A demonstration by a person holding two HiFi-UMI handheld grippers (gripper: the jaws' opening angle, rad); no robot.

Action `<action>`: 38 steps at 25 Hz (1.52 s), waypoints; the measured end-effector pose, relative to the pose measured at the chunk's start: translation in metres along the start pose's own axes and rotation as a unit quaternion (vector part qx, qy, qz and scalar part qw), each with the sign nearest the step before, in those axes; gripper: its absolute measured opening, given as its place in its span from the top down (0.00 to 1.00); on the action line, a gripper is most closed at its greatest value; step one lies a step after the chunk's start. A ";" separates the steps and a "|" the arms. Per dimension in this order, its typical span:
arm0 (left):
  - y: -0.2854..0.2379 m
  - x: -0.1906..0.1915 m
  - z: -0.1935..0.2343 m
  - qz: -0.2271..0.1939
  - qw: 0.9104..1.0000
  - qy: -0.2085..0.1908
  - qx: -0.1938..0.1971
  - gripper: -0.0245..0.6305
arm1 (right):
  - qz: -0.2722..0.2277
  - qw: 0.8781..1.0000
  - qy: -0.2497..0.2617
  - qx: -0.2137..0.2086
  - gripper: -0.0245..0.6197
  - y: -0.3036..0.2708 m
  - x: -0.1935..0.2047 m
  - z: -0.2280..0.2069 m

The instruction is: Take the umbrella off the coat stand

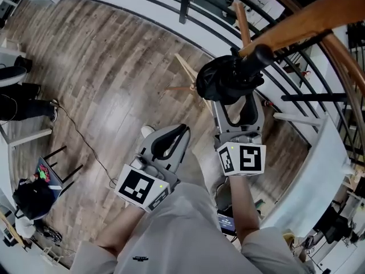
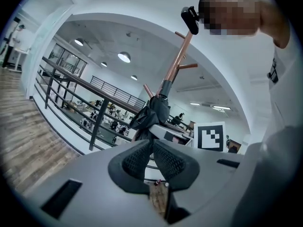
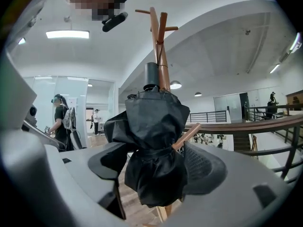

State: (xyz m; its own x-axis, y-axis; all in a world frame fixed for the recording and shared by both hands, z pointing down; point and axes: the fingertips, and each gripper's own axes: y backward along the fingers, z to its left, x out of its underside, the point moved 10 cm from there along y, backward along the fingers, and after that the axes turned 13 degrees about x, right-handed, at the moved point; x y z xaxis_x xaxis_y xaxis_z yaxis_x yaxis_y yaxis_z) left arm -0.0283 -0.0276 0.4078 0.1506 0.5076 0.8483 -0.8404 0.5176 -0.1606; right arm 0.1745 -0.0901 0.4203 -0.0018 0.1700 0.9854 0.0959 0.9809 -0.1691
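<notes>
Our right gripper [image 3: 156, 168] is wide open with the umbrella [image 3: 154, 126] hanging upright on the stand [image 3: 159, 41] between its jaws — left gripper [image 2: 152, 159] is closed, empty and farther off

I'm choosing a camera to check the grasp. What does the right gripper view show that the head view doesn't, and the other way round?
Only the right gripper view: the folded black umbrella stands between the right gripper's open jaws, with a wooden peg poking out beside it. Only the head view: the left gripper, its jaws shut on nothing, off to the umbrella's left and apart from it. Both: the umbrella on the coat stand, with the right gripper around it.
</notes>
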 end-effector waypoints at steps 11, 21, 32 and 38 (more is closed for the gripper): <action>0.009 0.005 0.012 0.006 1.000 0.011 -0.011 0.90 | -0.002 1.000 0.005 -0.002 0.41 -0.031 -0.001 0.007; 0.002 0.005 0.016 0.008 1.000 0.012 -0.004 0.90 | 0.002 0.999 0.020 0.025 0.42 -0.034 0.003 0.010; 0.001 0.001 0.007 0.004 1.000 0.007 0.000 0.90 | 0.031 0.999 0.017 -0.015 0.50 -0.029 -0.003 0.009; 0.001 -0.005 0.000 -0.001 1.000 0.002 0.003 0.90 | 0.042 0.999 0.006 -0.026 0.50 -0.025 -0.007 0.012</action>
State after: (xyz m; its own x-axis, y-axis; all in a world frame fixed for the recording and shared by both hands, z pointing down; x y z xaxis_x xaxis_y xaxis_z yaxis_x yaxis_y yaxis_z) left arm -0.0303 -0.0298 0.4033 0.1543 0.5087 0.8470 -0.8427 0.5153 -0.1560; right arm 0.1601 -0.1147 0.4171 0.0209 0.2497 0.9681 0.1472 0.9570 -0.2500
